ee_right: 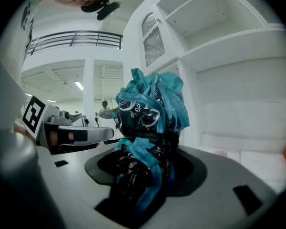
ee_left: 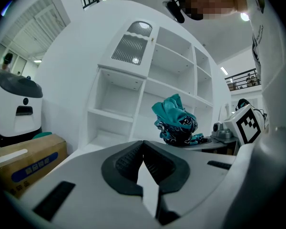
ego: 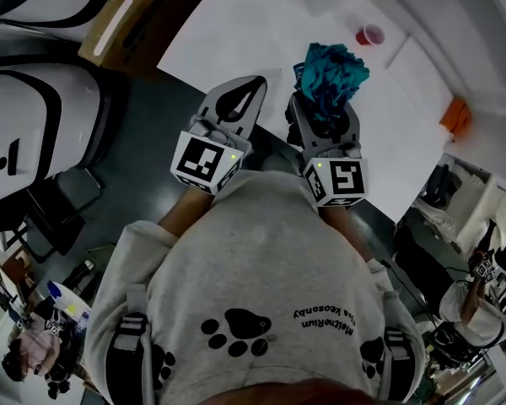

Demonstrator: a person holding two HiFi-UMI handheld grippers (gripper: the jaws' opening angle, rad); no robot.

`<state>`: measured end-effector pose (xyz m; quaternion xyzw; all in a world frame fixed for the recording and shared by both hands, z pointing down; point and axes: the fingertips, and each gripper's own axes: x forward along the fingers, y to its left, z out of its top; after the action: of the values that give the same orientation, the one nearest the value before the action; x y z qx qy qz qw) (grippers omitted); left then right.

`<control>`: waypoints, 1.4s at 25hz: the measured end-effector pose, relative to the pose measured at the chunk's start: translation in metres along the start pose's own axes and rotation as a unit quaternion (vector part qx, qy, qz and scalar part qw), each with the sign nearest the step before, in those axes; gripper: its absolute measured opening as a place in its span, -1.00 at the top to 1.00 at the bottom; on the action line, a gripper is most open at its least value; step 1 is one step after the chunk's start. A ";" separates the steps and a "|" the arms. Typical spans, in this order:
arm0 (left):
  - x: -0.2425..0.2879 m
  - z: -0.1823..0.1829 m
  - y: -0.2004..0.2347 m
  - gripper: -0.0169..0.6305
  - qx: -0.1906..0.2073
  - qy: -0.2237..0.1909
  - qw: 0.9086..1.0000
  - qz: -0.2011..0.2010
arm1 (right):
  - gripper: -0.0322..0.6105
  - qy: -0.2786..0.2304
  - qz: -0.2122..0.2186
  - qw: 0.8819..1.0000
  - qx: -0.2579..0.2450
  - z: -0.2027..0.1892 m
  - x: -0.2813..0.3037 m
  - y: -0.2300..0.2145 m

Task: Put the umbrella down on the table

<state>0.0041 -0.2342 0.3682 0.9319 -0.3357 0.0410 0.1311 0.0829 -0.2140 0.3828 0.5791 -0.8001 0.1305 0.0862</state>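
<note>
Folded teal-and-black fabric umbrella (ego: 332, 74) stands clamped in the jaws of the right gripper (ego: 322, 112), above the white table (ego: 236, 32) at 12 o'clock. Jaws of the left gripper (ego: 240, 99) pressed together, empty. Advised: lower until the umbrella rests on the table, then release.

1. Left gripper (ego: 251, 87): held in front of the torso, pointing forward. The jaws meet at the tips, with nothing between them.
2. Right gripper (ego: 324, 125): just beside the left gripper and roughly parallel to it. The jaws are clamped on the folded umbrella (ee_right: 150, 113), which projects past the tips.
3. Marker cubes: the left cube (ego: 204, 160) and right cube (ego: 337, 180) sit at the rear of each gripper, near the chest.
4. Arms: both are bent, with the forearms drawn in toward the body.
</note>
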 end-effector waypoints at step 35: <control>0.053 -0.064 0.035 0.89 -0.020 0.066 0.998 0.012 | 0.07 0.138 0.007 0.990 0.004 -0.098 0.086 -0.035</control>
<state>0.0231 -0.2756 0.4462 0.9204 -0.3378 0.0971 0.1711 0.0874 -0.2715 0.5043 0.5502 -0.7842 0.2127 0.1923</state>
